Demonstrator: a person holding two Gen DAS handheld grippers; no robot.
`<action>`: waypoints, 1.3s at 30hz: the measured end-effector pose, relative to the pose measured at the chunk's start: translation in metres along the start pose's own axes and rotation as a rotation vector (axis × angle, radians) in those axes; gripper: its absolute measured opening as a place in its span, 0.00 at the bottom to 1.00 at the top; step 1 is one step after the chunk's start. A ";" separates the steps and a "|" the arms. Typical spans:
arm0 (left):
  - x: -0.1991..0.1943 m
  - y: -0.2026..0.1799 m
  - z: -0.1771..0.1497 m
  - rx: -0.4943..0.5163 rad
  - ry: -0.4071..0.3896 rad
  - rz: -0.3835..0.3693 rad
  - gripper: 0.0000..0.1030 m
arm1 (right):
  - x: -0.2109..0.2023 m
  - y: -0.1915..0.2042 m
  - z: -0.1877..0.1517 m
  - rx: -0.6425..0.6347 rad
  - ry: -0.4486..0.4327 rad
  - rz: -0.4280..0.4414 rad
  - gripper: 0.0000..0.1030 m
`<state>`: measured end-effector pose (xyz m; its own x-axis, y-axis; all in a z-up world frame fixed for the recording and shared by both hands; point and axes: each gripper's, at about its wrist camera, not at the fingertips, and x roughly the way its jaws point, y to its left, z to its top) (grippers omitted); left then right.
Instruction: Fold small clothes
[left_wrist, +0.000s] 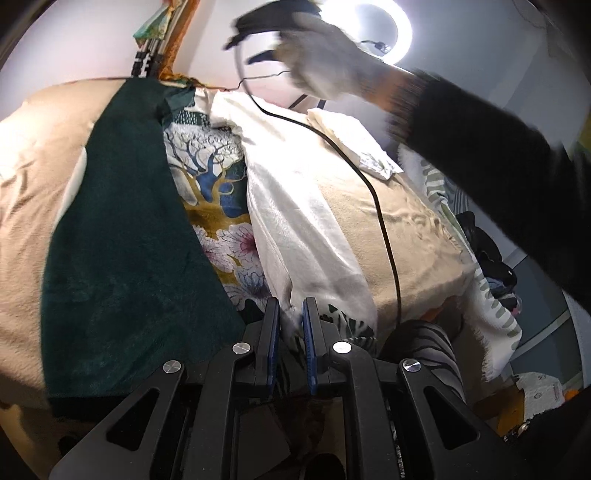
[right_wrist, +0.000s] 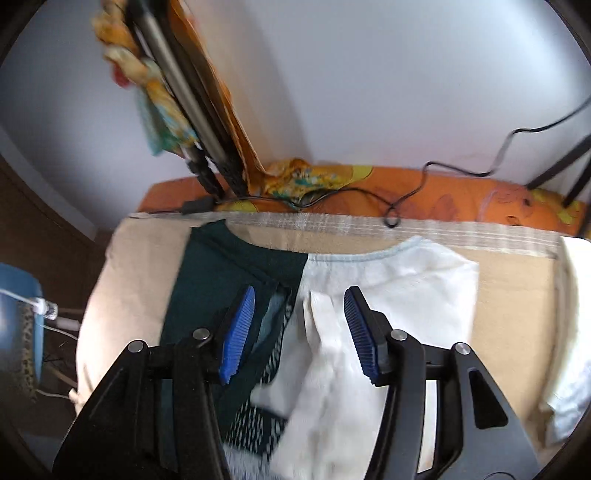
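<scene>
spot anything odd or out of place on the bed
A black cable trails across the beige blanket and the white fabric being folded, where it could snag. In the right wrist view, more loose cables lie tangled along the orange edge.

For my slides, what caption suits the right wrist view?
Open right gripper above a half-folded garment, dark green beside white.

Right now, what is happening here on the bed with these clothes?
A person is folding a small garment, white on one side and dark green on the other, spread on a beige blanket. The left gripper is shut on the white fabric's near edge. The right gripper is open above the garment, with nothing between its pads. The fold is not finished.
</scene>
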<state>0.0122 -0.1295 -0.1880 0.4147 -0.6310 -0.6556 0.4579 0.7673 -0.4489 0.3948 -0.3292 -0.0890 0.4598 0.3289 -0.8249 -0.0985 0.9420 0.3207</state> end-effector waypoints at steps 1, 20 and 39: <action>-0.003 -0.001 -0.001 0.001 -0.005 -0.008 0.10 | -0.021 -0.003 -0.012 0.000 -0.017 0.000 0.52; 0.005 0.010 0.015 -0.093 0.046 0.005 0.31 | -0.133 -0.042 -0.372 0.204 0.148 0.188 0.53; -0.023 0.023 0.019 -0.100 0.041 -0.008 0.18 | -0.149 0.053 -0.416 -0.539 0.096 0.021 0.48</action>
<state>0.0280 -0.0998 -0.1722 0.3777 -0.6335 -0.6753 0.3791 0.7712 -0.5114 -0.0464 -0.3008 -0.1428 0.3727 0.3283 -0.8679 -0.5563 0.8277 0.0742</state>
